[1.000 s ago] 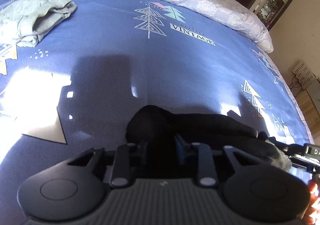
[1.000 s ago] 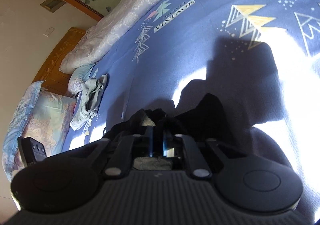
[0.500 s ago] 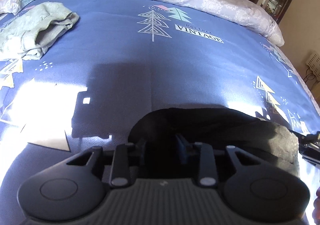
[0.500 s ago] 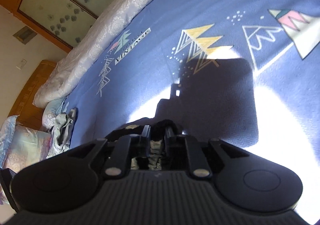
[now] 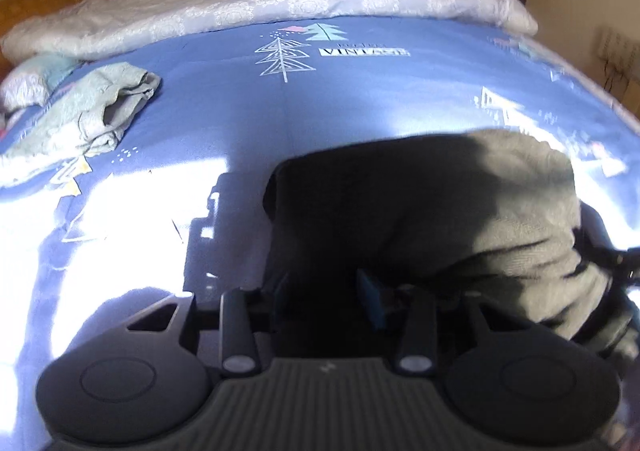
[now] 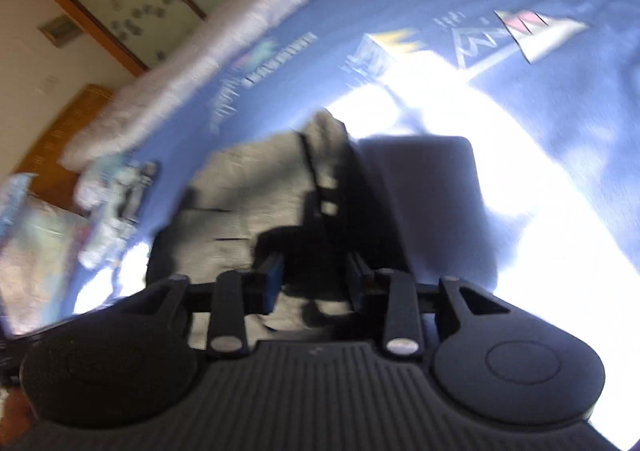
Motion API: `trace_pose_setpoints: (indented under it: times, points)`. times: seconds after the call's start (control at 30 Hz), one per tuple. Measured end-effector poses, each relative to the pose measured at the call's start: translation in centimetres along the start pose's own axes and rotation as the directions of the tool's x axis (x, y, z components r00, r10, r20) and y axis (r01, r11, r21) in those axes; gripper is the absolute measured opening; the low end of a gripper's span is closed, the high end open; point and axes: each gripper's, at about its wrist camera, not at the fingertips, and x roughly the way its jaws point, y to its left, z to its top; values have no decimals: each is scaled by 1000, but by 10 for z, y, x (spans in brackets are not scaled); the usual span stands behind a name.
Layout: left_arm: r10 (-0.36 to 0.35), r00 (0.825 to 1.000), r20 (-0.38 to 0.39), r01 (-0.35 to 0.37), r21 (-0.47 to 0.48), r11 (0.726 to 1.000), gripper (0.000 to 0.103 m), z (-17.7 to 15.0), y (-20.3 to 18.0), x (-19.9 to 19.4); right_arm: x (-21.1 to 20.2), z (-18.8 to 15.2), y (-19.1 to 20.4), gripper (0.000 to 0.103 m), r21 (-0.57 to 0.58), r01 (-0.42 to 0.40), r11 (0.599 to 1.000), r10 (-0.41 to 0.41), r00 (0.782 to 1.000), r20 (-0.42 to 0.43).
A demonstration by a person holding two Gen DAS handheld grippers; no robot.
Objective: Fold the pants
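Note:
The dark grey pants lie in a folded bundle on the blue patterned bed sheet, half in shadow and half in sun. My left gripper hangs over the bundle's near left corner. Its jaws are opening, with dark cloth below the gap and no pad pressing on it. In the right wrist view the pants show as a grey, creased slab. My right gripper hovers over their near edge, its jaws also opening, and the cloth lies loose beneath the blue pads. This view is blurred.
A crumpled pale green garment lies at the far left of the bed. A white quilt runs along the far edge, below wood-framed doors. A patterned pillow sits at the left in the right wrist view. Bright sun patches cover the sheet.
Both pairs of jaws have spread apart and let go of the dark cloth they pinched. The pants now lie as a wider, flatter bundle. Both views have swung across the bed.

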Motion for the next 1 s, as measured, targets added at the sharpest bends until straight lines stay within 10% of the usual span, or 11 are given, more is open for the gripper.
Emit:
trace_pose_setpoints:
  times: [0.33, 1.0]
  points:
    - [72, 997, -32, -72, -12, 997, 44, -1, -7, -23, -42, -8, 9, 43, 48, 38, 998, -41, 997, 67]
    - [-5, 1000, 2, 5, -76, 997, 45, -39, 11, -86, -79, -60, 21, 44, 53, 21, 998, -25, 996, 89]
